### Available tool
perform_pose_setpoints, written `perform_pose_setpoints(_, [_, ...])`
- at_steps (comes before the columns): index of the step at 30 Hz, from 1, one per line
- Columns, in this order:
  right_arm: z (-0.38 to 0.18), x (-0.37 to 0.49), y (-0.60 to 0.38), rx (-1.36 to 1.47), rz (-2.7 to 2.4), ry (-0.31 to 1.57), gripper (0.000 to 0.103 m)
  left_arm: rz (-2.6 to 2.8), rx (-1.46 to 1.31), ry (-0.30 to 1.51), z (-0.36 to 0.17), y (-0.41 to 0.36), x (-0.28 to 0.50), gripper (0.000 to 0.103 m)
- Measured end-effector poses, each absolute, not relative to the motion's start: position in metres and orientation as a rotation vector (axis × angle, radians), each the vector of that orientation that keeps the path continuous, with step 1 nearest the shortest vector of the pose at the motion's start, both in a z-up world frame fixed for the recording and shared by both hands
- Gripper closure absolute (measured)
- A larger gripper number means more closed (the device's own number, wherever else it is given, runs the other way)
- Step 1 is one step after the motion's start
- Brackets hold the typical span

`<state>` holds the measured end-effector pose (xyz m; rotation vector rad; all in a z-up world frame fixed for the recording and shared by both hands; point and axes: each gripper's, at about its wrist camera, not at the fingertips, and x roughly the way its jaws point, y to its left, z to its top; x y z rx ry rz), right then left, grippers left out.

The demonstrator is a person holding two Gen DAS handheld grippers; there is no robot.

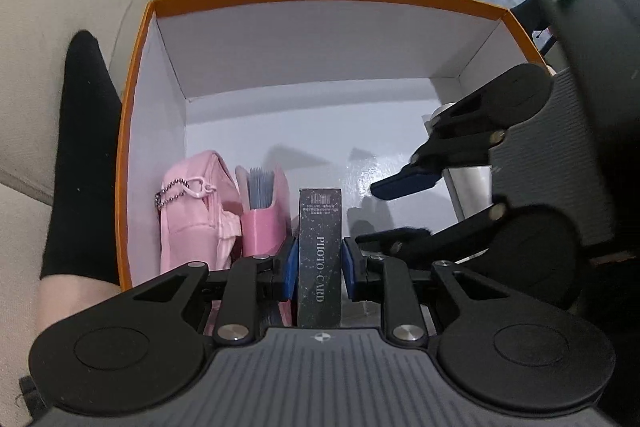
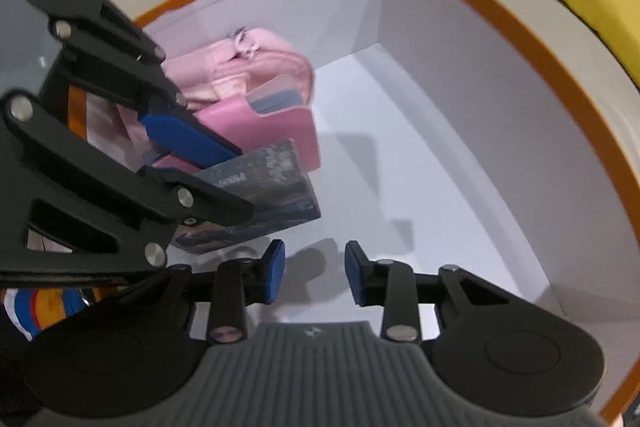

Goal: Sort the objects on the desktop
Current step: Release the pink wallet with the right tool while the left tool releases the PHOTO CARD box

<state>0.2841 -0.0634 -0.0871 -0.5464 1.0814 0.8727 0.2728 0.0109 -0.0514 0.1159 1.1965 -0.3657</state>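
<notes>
One legible marking found: "PHOTO CARD", in pale capitals running lengthwise down the narrow side of the dark speckled card box (image 1: 320, 255), which stands just beside the pink card holder (image 1: 262, 227). Smaller print lines above that wording on the same side are too fine to read. In the right wrist view the lettering on the box's broad side is blurred and unreadable
</notes>
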Motion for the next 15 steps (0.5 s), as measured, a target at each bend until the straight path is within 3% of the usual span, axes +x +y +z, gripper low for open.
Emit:
perform_pose_setpoints(7, [-0.094,0.290,-0.056,-0.553,0.905,1.082,0.068,-0.379,0.112,1.161,-0.042,0.015,0.263,0.074])
perform_pose_setpoints(15, [-0.091,0.294,-0.045,-0.550,0.909,1.109,0.070,-0.318,0.024,0.991,-0.005,0.048,0.233,0.073])
